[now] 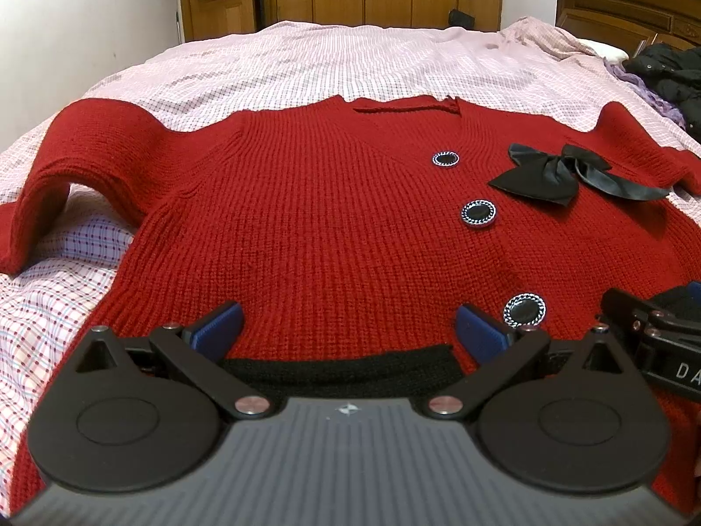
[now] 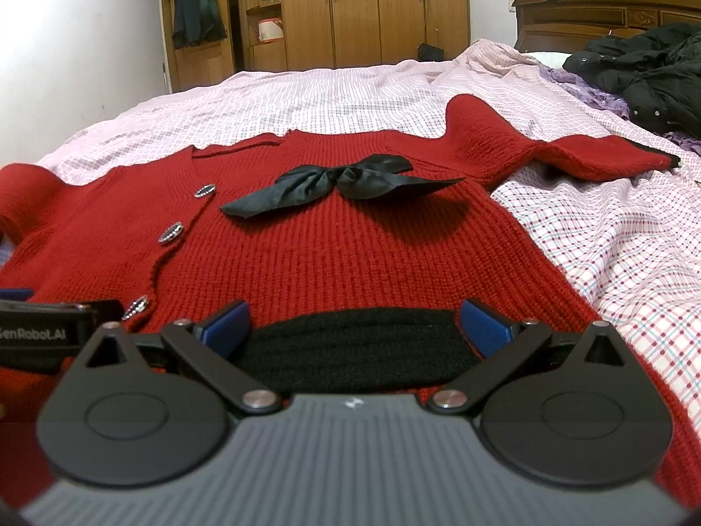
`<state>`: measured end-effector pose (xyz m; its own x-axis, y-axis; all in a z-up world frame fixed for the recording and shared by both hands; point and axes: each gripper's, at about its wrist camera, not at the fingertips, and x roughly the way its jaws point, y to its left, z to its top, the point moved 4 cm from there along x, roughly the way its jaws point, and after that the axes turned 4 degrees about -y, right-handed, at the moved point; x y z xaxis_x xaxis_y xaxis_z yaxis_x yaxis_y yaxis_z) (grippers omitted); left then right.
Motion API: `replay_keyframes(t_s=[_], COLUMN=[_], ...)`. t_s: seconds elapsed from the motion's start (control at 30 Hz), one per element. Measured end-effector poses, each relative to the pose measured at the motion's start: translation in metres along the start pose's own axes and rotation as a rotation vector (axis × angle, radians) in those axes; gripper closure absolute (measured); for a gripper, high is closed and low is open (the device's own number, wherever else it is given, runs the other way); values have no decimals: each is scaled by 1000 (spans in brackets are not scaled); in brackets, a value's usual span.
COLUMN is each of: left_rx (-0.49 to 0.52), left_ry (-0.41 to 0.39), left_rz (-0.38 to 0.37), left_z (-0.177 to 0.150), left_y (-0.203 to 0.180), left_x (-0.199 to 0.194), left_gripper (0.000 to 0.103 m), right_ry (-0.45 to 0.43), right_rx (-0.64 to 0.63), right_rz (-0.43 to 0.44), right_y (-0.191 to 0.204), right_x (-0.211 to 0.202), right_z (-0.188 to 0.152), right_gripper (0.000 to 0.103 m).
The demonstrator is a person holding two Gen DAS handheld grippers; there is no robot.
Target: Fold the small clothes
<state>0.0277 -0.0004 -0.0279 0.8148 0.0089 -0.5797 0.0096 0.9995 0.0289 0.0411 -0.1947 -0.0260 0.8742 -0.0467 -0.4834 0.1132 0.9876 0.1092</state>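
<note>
A red knit cardigan lies flat, front up, on the bed, with three black buttons and a black bow. Its black hem band lies nearest me. My left gripper is open, its blue fingers wide apart over the hem's left part. My right gripper is open over the hem's right part. The cardigan and bow also show in the right wrist view. Each gripper appears at the edge of the other's view. Both sleeves spread outward; the left one humps up.
The bed has a pink checked sheet. A black jacket and purple cloth lie at the far right by the wooden headboard. Wooden wardrobes stand behind the bed.
</note>
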Motion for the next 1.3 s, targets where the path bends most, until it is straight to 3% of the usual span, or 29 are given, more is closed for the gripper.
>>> replay_keyframes(t_s=[1.3], left_rx=[-2], left_ry=[-4], left_rz=[-2], left_z=[-1], left_y=[0], left_x=[-2], left_gripper=[0], right_ry=[-4], right_rx=[-3], right_rz=[-2], right_y=[0], right_x=[-1], right_z=[0], right_gripper=[0])
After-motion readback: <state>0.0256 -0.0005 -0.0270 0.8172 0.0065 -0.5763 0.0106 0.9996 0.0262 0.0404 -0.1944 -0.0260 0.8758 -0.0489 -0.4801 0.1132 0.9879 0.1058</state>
